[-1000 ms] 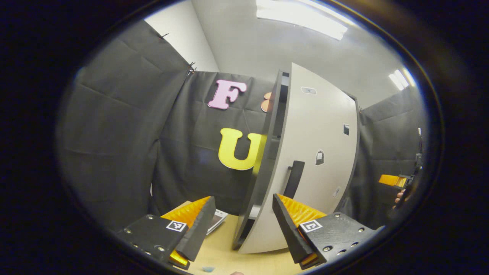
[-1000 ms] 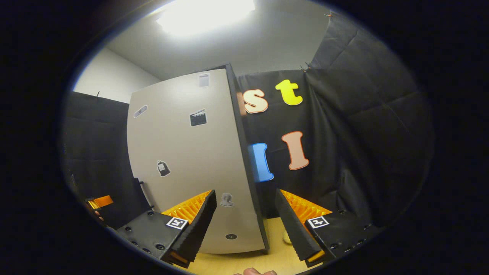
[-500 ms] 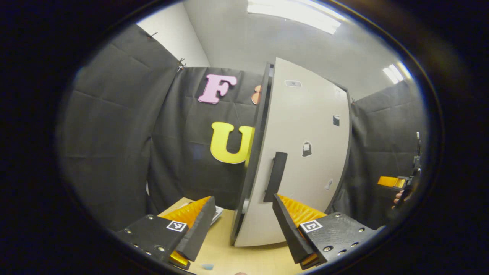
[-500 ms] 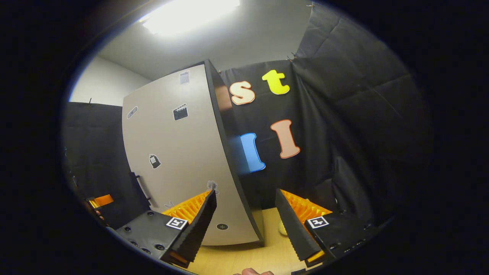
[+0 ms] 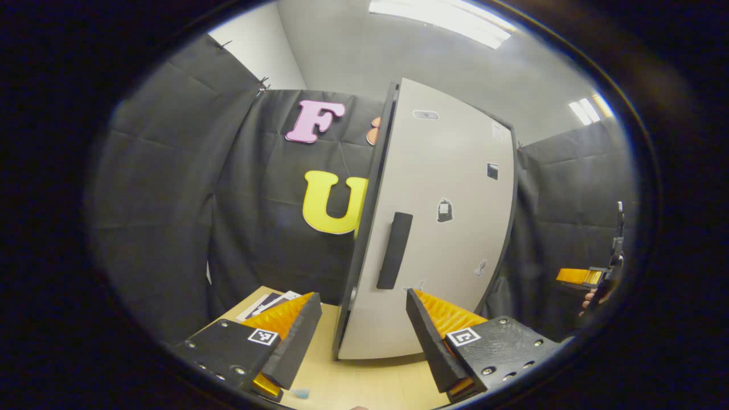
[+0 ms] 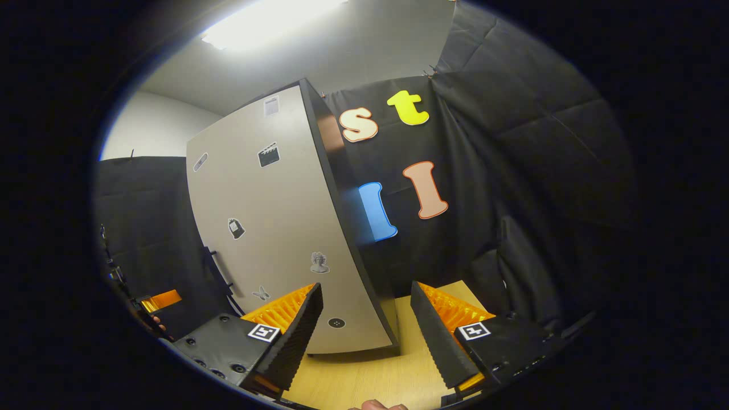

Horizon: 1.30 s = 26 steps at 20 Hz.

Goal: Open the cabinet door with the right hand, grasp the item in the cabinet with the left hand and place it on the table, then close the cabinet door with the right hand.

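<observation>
Tall grey cabinet door [image 5: 438, 228] closed; small stickers, no legible writing.
Left gripper [image 5: 360, 336] and right gripper [image 6: 367, 330] both spread, empty, above the pale wooden table [image 6: 370, 378].

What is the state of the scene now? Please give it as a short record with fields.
cabinet door: looks shut, flush with the cabinet's dark edge
door handle: dark vertical bar, nothing touching it
left hand-held gripper: open, holding nothing, facing the door
right hand-held gripper: open, holding nothing, near the door's far side
table: light wood, the cabinet stands on it
papers: flat on the table, left of the cabinet
</observation>
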Available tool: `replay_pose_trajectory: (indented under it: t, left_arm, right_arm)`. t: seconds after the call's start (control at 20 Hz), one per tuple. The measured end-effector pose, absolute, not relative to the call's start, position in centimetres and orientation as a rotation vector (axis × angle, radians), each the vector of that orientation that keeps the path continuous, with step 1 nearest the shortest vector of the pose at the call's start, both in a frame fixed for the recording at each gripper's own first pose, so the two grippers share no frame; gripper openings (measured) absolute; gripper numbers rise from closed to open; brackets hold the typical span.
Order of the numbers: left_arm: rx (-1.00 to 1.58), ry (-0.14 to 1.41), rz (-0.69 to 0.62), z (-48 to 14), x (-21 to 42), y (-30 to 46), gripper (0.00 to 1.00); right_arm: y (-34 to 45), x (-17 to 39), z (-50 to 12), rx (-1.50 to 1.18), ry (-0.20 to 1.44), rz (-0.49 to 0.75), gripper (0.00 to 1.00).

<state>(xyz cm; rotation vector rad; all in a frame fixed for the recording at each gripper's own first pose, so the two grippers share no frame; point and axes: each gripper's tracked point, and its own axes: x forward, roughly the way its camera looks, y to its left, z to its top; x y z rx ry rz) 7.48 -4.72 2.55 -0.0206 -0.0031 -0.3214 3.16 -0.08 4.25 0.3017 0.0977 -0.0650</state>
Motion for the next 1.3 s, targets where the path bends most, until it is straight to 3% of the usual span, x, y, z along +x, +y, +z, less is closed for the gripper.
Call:
replay_pose_trajectory:
  t: [1.3]
  left_arm:
    - [0.183,-0.017,-0.26,0.8,6.3,-8.6,0.89]
  right_arm:
    - [2.5,4.8,2.0,0.228,0.134,0.054,0.98]
